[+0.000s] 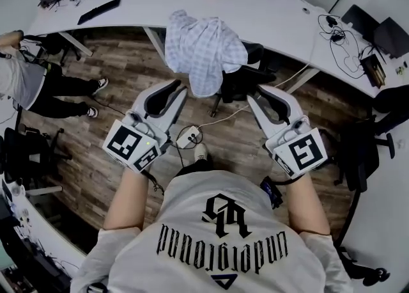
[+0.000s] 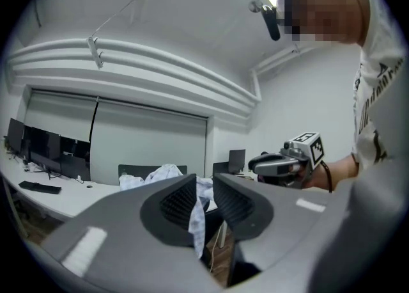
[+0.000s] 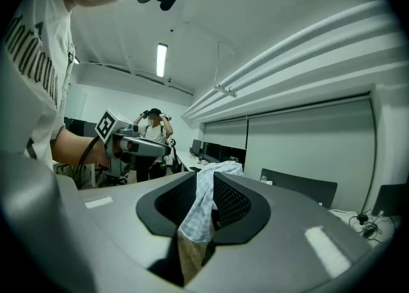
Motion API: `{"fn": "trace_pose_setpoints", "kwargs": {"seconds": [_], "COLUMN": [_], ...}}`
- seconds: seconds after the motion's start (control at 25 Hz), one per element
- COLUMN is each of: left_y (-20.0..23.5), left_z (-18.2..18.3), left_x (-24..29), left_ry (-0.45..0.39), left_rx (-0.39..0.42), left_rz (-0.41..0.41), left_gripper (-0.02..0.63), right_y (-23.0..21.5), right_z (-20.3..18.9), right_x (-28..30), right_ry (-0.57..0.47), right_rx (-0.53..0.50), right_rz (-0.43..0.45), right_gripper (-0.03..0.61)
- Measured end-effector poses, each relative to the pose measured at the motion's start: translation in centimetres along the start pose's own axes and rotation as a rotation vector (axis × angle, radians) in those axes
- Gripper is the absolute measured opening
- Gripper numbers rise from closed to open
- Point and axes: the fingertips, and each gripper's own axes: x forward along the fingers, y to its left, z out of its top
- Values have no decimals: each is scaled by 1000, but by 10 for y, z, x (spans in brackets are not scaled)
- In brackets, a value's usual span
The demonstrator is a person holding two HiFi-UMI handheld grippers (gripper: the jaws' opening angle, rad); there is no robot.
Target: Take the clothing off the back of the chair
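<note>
A pale checked shirt [image 1: 203,48] is draped over the back of a black office chair [image 1: 246,84] that stands at the white desk. My left gripper [image 1: 181,88] points at the shirt's lower left edge and stops just short of it. My right gripper [image 1: 251,93] is to the right of the shirt, beside the chair. In the left gripper view, the jaws of the left gripper [image 2: 204,186] stand slightly apart and the shirt [image 2: 163,173] shows beyond the gap. In the right gripper view, the right gripper [image 3: 204,180] also has a narrow gap, with the shirt [image 3: 204,202] seen through it. Neither holds anything.
A long curved white desk [image 1: 268,16] runs behind the chair, with a keyboard [image 1: 99,10] and cables [image 1: 345,48] on it. A person [image 1: 38,87] stands at the left. A power strip [image 1: 187,137] lies on the wooden floor. Another dark chair [image 1: 358,151] stands at the right.
</note>
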Motion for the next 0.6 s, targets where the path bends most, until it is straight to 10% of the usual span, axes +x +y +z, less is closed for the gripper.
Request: {"fn": "trace_pose_setpoints", "kwargs": {"seconds": [0.6], "left_y": [91], "left_z": [-30], "left_x": [72], "left_ry": [219], "left_rx": [119], "left_rz": [-222], "left_gripper": [362], "right_y": [-36], "right_z": [-26], "right_x": [115], "right_ry": [184], "right_rx": [-14], "right_rz": [-63], "right_gripper": [282]}}
